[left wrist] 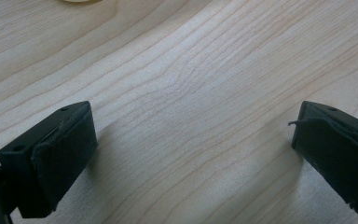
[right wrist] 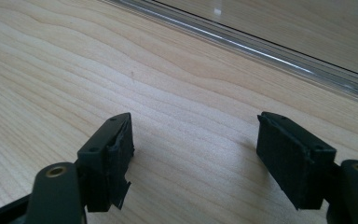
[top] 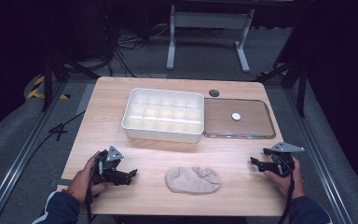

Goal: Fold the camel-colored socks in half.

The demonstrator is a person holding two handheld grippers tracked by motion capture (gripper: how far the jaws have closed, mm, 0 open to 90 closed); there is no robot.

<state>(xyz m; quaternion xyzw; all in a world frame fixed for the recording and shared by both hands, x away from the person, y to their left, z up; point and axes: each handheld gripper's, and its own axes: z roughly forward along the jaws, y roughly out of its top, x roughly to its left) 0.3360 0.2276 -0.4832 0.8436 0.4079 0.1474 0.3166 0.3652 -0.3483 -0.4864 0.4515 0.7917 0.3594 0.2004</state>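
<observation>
Both my tools are released with nothing between their jaws: left tool (top: 133, 174) and right tool (top: 253, 161) flank the beige sock (top: 193, 180) on the counter (top: 149, 158).

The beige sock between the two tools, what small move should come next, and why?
Probably slide the left tool sideways onto the sock. Its jaws stand open with nothing between them, it already points at the sock from close by, and the compartment box waits behind.

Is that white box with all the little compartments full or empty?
Empty. In the high view every compartment of the white box shows bare pale bottom. Its clear lid lies beside it on the table.
</observation>
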